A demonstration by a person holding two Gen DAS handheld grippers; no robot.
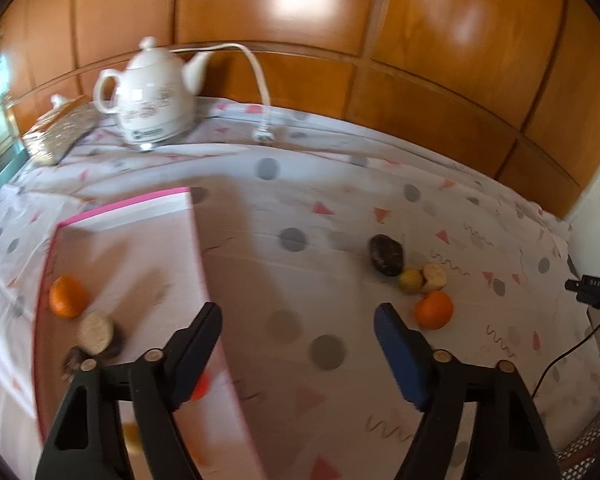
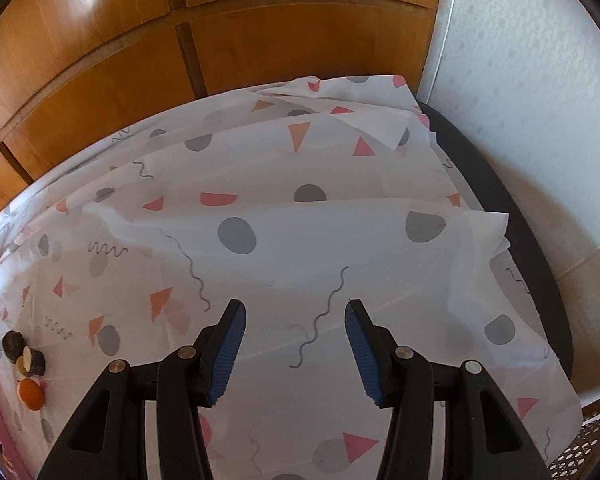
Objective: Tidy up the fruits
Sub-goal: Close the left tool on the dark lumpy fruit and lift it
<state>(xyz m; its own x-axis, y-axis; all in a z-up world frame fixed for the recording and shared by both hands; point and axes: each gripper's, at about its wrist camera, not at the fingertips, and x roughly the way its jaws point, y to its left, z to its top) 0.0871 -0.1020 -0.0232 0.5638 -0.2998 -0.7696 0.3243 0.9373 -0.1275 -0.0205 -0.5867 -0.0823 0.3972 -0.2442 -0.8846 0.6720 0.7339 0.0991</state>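
The left wrist view alone shows the shallow pink-rimmed box (image 1: 112, 280) at the left of the frame, holding an orange fruit (image 1: 68, 296) and a pale cut slice (image 1: 96, 332). The left gripper (image 1: 298, 320) hangs over the box's right wall with its jaws apart and nothing between them. A white ceramic kettle (image 1: 152, 92) stands at upper left. Right of centre lie a dark oval fruit (image 1: 387, 255), a yellow-green fruit (image 1: 410, 280), a pale fruit (image 1: 435, 277) and a second orange fruit (image 1: 434, 310) on the patterned white cloth (image 1: 340, 208) covering the surface.

The right wrist view shows mostly cloth; the right gripper (image 2: 296, 320) is open and empty, with that fruit cluster at lower left.
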